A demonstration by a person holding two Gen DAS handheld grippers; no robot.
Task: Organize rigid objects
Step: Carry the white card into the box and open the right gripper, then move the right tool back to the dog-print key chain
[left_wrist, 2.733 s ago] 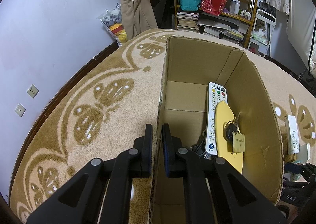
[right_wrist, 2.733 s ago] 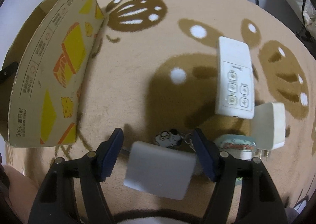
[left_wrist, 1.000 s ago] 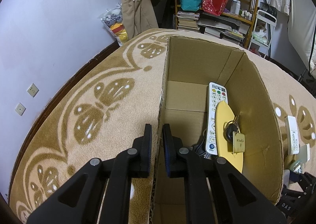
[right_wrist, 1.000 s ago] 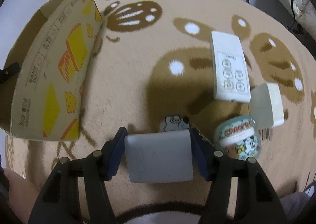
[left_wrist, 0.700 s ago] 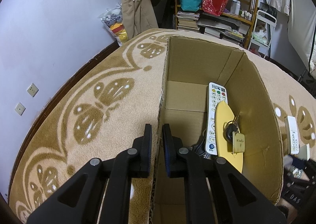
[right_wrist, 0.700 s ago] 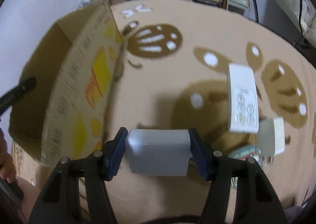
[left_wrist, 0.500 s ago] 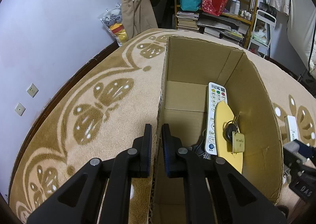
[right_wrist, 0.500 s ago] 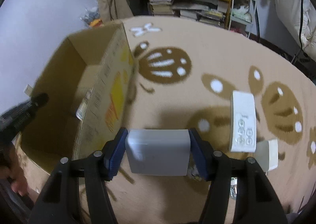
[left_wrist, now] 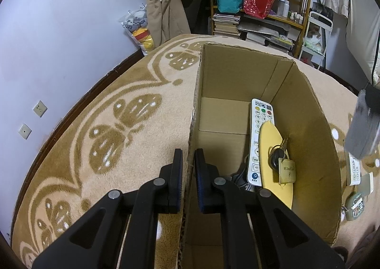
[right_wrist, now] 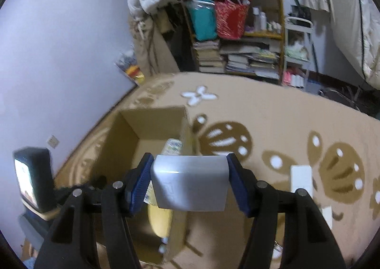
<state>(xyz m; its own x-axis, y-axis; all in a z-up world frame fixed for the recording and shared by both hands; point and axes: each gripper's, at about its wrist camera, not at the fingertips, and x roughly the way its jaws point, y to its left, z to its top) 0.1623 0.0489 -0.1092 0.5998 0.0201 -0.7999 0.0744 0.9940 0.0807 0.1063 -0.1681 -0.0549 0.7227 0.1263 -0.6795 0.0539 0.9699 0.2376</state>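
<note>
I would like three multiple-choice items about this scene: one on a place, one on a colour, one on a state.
1. Where is the long remote?
A. inside the cardboard box
B. on the shelf
C. on the carpet

2. What colour is the flat oval under the keys?
A. red
B. yellow
C. green

3. What is the left hand-held gripper doing?
A. hanging open
B. holding the keys
C. clamping the box wall

Key: 1 A, it lies on the box floor; 2 B, plainly yellow; 3 C, its fingers pinch the wall's edge.
</note>
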